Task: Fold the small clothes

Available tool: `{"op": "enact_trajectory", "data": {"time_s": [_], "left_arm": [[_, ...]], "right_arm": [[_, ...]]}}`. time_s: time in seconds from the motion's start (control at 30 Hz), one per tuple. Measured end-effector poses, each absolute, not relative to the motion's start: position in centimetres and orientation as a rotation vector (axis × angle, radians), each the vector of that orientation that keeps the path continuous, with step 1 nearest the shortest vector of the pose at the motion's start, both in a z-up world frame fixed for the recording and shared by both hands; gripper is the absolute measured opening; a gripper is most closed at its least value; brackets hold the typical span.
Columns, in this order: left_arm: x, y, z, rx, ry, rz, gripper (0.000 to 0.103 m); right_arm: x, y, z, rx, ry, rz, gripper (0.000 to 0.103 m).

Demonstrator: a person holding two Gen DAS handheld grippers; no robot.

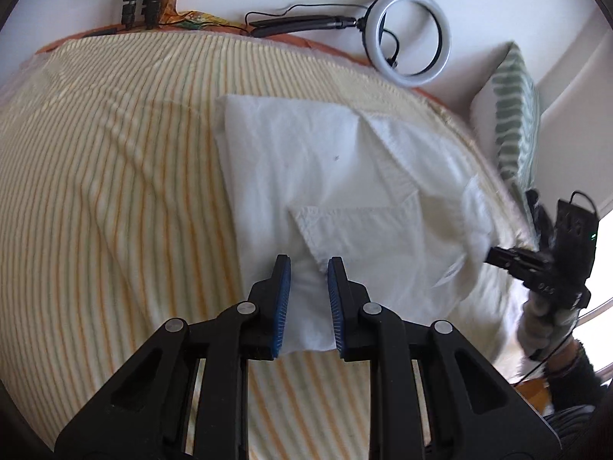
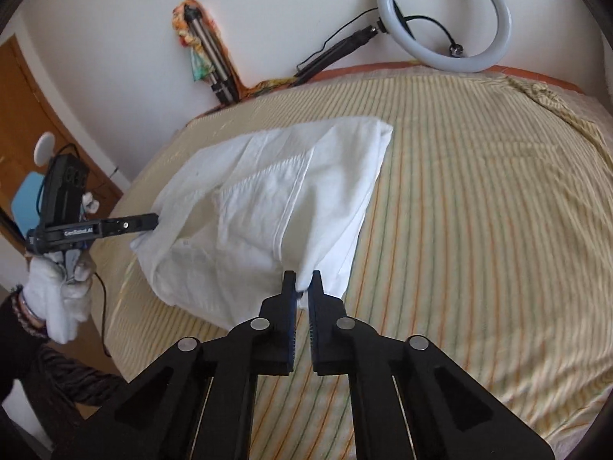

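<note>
A white garment [image 1: 345,176] lies partly folded on the striped bedsheet [image 1: 115,172]. My left gripper [image 1: 308,268] is over the garment's near edge, its jaws apart with cloth lying between the blue pads; I cannot tell if it pinches the cloth. In the right wrist view the left gripper [image 2: 153,222] touches the garment's left edge. My right gripper [image 2: 304,281] is shut on a corner of the white garment [image 2: 287,191] and lifts it slightly. The right gripper also shows in the left wrist view [image 1: 494,255] at the garment's right edge.
A ring light [image 2: 444,15] on a black arm leans on the wall behind the bed. A folded tripod [image 2: 214,61] stands against the wall. A green-striped pillow [image 1: 513,115] lies at the bed's right side. A wooden door [image 2: 23,115] is at the left.
</note>
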State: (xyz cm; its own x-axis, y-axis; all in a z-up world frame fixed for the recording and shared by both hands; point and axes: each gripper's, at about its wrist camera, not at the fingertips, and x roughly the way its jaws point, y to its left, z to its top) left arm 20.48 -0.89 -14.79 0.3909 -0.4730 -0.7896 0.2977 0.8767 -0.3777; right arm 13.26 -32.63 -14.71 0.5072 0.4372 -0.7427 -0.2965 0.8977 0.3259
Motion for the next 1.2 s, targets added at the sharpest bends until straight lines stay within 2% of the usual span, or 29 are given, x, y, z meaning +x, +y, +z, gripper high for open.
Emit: {"op": "enact_trajectory", "data": {"time_s": [0.1, 0.33, 0.4, 0.47, 0.5, 0.83, 1.2], "left_arm": [[19.4, -1.1, -13.9, -0.106, 1.02, -0.456, 0.021], [15.7, -3.1, -10.5, 0.129, 0.859, -0.403, 0.021], [15.0, -3.4, -9.7, 0.157, 0.825, -0.404, 0.02], [14.6, -3.8, -9.0, 0.177, 0.799, -0.404, 0.02], [14.6, -4.1, -8.7, 0.182, 0.79, -0.405, 0.02], [15.3, -7.7, -8.0, 0.148, 0.781, -0.475, 0.02], [16.4, -16.4, -9.4, 0.142, 0.781, -0.672, 0.021]], "right_arm": [[12.9, -32.3, -15.3, 0.133, 0.966, 0.443, 0.001], [10.6, -33.2, -11.9, 0.143, 0.876, 0.544, 0.004], [10.3, -33.6, -11.0, 0.139, 0.85, 0.545, 0.012], [10.4, -34.2, -10.2, 0.148, 0.819, 0.531, 0.032], [10.7, -34.6, -9.9, 0.161, 0.806, 0.53, 0.033], [16.3, -36.9, -9.9, 0.289, 0.812, 0.493, 0.033], [24.2, -39.3, -13.5, 0.569, 0.915, 0.557, 0.034]]}}
